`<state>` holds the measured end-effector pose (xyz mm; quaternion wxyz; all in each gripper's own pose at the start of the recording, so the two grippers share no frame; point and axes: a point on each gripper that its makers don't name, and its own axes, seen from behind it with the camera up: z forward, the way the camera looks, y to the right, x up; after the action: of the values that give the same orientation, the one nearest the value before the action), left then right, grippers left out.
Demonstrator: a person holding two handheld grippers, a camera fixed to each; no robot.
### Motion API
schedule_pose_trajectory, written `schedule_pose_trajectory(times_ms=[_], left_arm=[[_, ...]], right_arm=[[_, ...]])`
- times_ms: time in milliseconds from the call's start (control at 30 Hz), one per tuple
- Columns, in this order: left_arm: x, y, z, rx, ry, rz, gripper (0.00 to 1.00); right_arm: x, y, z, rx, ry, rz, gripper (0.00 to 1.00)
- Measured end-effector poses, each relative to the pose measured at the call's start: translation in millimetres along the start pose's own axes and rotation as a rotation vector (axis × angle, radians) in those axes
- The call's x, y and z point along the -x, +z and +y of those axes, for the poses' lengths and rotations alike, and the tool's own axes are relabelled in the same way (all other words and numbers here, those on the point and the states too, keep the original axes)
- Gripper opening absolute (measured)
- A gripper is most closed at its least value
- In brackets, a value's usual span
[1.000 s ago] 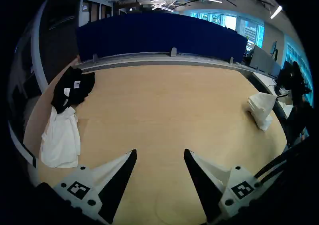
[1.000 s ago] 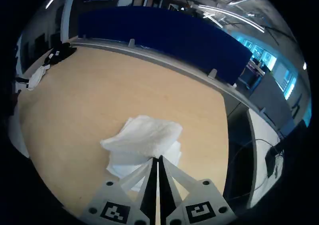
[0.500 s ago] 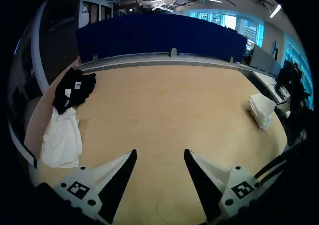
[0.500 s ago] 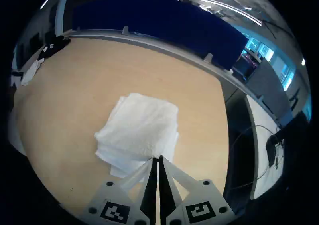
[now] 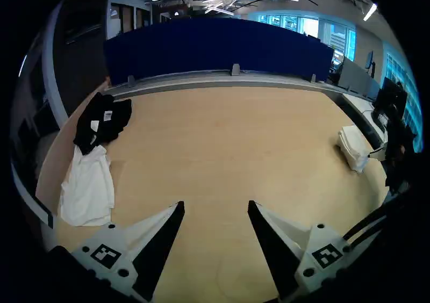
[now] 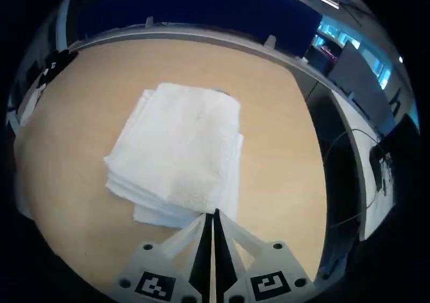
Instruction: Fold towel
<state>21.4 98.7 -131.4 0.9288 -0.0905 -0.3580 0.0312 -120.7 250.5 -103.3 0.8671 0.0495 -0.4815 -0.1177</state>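
Now, right tool (image 6: 214,213) tight on folded towel (image 6: 177,147), near edge.

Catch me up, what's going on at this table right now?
A person is working with two handheld grippers on a towel-folding job. The right gripper is shut on the near edge of a folded white towel, which lies flat on the wooden table. The left gripper is open over bare tabletop, holding nothing. At the opposite side of the table from the towel, a loose white cloth and a black garment lie unfolded.
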Motion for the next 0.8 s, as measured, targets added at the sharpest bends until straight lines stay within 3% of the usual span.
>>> schedule_pose_trajectory(times_ms=[200,467,800], left_arm=[[0.9,1.5,1.7,-0.001,0.008,-0.002,0.87],[-0.8,1.7,1.4,-0.002,0.000,-0.001,0.87],[-4.3,-1.4,-5.0,-0.005,-0.002,0.006,0.87]], right_arm=[[6.2,9.7,0.5,0.014,0.033,-0.023,0.02],[3.3,4.1,0.3,0.026,0.048,-0.009,0.04],[3.4,-16.1,3.9,0.054,0.049,0.028,0.28]])
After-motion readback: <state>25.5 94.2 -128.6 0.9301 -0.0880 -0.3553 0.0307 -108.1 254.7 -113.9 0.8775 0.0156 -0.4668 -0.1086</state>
